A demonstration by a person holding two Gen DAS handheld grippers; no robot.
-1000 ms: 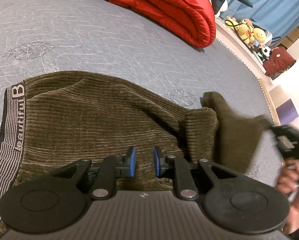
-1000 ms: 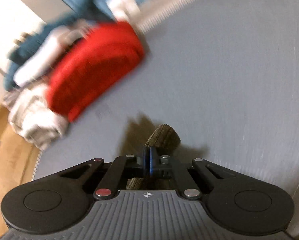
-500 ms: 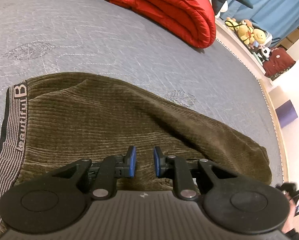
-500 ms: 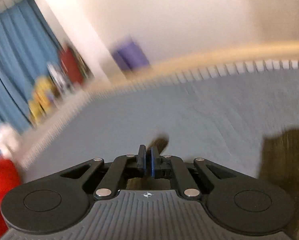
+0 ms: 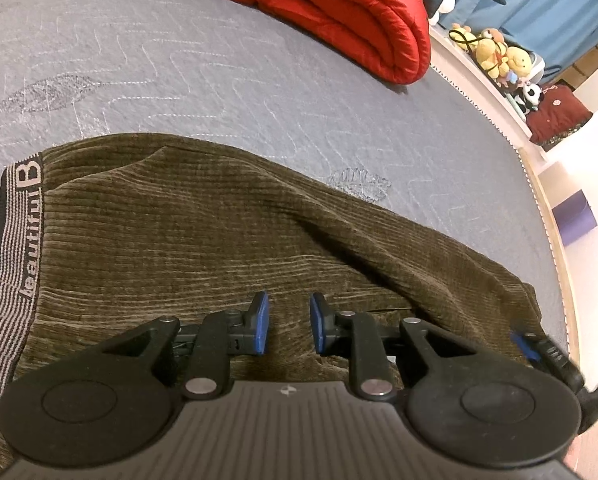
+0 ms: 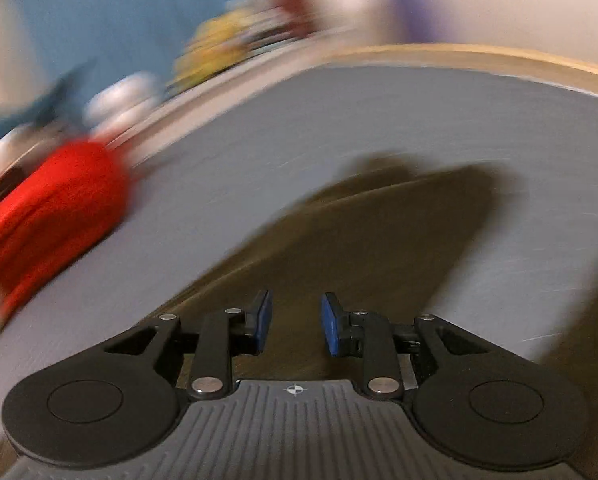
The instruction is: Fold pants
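Olive-brown corduroy pants (image 5: 203,240) lie spread on the grey quilted mattress (image 5: 219,72), with the striped lettered waistband (image 5: 15,240) at the left and the leg running right to its hem. My left gripper (image 5: 286,326) is open and empty, low over the pants' near edge. My right gripper (image 6: 295,322) is open and empty above the leg end of the pants (image 6: 371,240); that view is motion-blurred. The right gripper's fingertip (image 5: 523,346) shows at the leg hem in the left wrist view.
A folded red duvet (image 5: 339,12) lies at the far side of the mattress, also blurred in the right wrist view (image 6: 47,216). Plush toys (image 5: 499,56) and a dark red bag (image 5: 555,116) sit beyond the edge. A purple box (image 5: 575,220) stands on the floor at the right.
The right gripper carried the folded-back leg out to the right, laid it flat and opened, letting go of the fabric. The left gripper stayed open in place.
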